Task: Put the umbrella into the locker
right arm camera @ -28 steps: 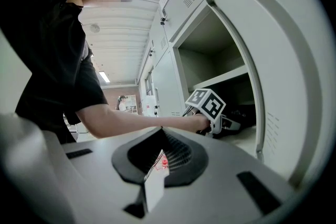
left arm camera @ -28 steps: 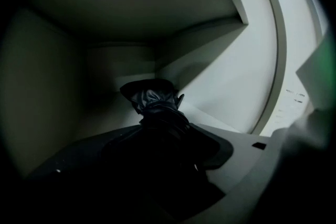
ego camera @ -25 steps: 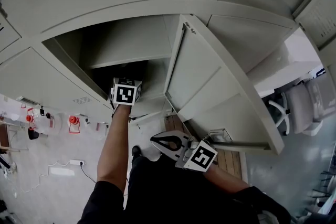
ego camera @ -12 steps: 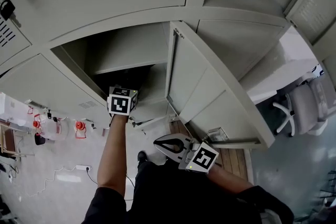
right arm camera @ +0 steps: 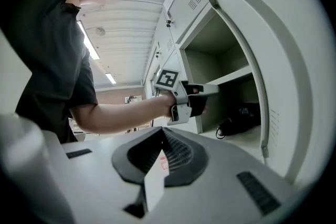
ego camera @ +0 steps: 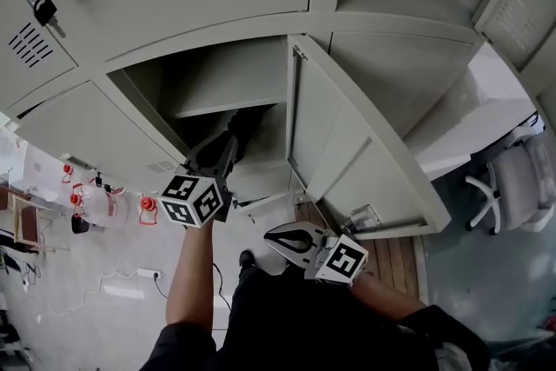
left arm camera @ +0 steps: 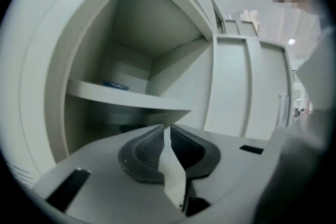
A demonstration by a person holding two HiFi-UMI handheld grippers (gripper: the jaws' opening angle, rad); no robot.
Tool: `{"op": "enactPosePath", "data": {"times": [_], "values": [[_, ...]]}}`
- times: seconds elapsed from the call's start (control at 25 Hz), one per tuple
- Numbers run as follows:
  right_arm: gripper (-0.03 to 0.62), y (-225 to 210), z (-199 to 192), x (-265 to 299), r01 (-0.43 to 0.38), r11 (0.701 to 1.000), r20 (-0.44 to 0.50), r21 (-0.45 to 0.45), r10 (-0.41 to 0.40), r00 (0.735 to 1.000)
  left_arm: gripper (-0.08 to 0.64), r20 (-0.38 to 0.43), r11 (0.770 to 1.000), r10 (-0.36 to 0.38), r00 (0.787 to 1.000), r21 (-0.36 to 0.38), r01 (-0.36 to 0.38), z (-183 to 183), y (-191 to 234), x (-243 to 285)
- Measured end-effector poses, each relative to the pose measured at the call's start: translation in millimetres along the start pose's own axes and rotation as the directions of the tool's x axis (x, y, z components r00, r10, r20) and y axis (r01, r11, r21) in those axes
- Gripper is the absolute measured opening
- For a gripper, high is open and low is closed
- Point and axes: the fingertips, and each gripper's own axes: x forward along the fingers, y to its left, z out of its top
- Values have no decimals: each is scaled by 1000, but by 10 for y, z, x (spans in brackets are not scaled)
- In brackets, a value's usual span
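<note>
The locker (ego camera: 143, 130) in front of me has its door (ego camera: 347, 152) swung open to the right. The black folded umbrella (right arm camera: 242, 114) lies on the compartment floor under the shelf (ego camera: 230, 104), a dark shape (ego camera: 246, 122) in the head view. My left gripper (ego camera: 228, 141) is just outside the opening and apart from the umbrella. Its jaws (left arm camera: 167, 128) are closing, nearly together, with nothing between them. The right gripper view shows it too (right arm camera: 215, 89), at shelf height. My right gripper (ego camera: 272, 232) is lower, in front of the door, shut and empty (right arm camera: 161, 132).
A small blue thing (left arm camera: 115, 85) lies on the shelf. Keys (ego camera: 43, 10) hang from the shut locker door at upper left. An office chair (ego camera: 512, 182) is at the right beyond the open door. Red-capped bottles (ego camera: 148, 206) and cables lie on the floor at left.
My left gripper has drawn back out of the compartment and risen toward me, so its jaws now show, nearly together. The umbrella stays inside. The right gripper has kept still.
</note>
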Motion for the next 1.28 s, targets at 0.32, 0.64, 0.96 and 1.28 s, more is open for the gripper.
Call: {"op": "enactPosePath", "data": {"times": [0.32, 0.64, 0.96, 1.28], "values": [[11, 121, -8, -31, -58, 998, 11, -13, 58, 998, 17, 158, 995, -99, 982, -16, 103, 283, -547, -746], [11, 228, -14, 25, -81, 997, 40, 3, 81, 996, 17, 230, 984, -167, 959, -28, 178, 265, -949, -1328], [12, 417, 63, 33, 21, 1000, 54, -23, -19, 998, 17, 237, 960, -253, 938, -60, 274, -144, -1190, -1988], [11, 990, -18, 90, 126, 991, 35, -45, -124, 992, 17, 235, 928, -319, 918, -118, 352, -535, -1374, -2834]]}}
